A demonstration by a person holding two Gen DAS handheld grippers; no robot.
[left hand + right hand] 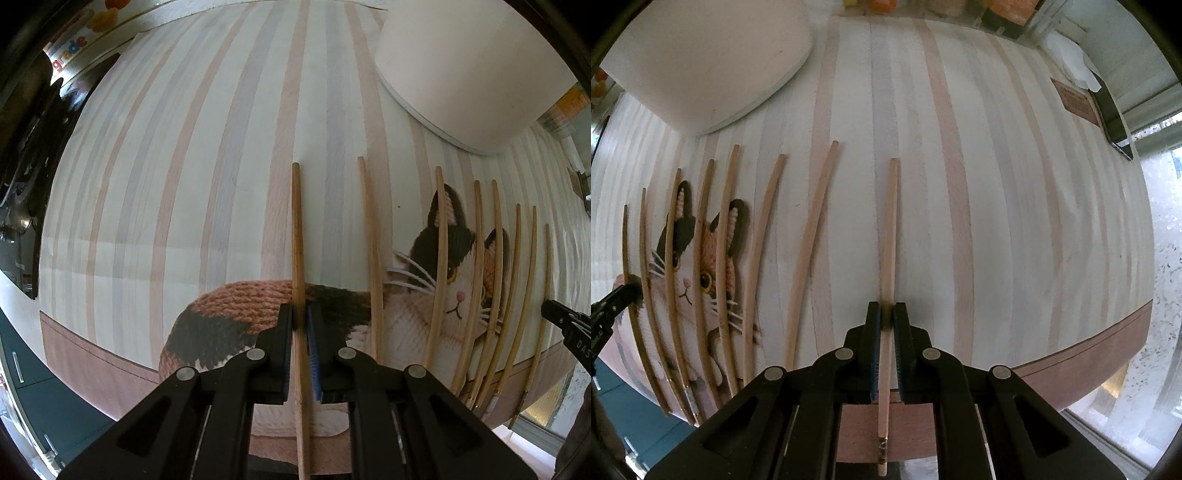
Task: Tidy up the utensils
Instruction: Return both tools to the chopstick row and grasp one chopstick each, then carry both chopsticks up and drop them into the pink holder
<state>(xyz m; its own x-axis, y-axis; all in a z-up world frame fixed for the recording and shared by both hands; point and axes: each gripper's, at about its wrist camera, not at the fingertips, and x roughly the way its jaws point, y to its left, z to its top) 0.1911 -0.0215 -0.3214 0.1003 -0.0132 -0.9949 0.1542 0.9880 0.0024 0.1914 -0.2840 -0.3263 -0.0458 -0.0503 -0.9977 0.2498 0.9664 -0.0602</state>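
Both views look straight down on a striped placemat (184, 184) printed with a knitted cat (458, 266). My left gripper (300, 314) is shut on a wooden chopstick (297, 229), the leftmost of the row. Several more chopsticks (437, 258) lie side by side to its right, across the cat. My right gripper (886, 312) is shut on the rightmost chopstick (891, 229), which has a patterned band near its thick end. Other chopsticks (809, 240) fan out to its left. I cannot tell whether either held stick rests on the mat. Each view shows a black finger of the other gripper (565, 321) (620, 295) at its edge.
A white rounded tray (461, 66) (701, 62) sits at the far side of the mat, above the chopstick row. A dark flat device (1112, 118) and a brown card (1075, 101) lie at the far right. The mat's brown border (1108, 369) runs along the table's near edge.
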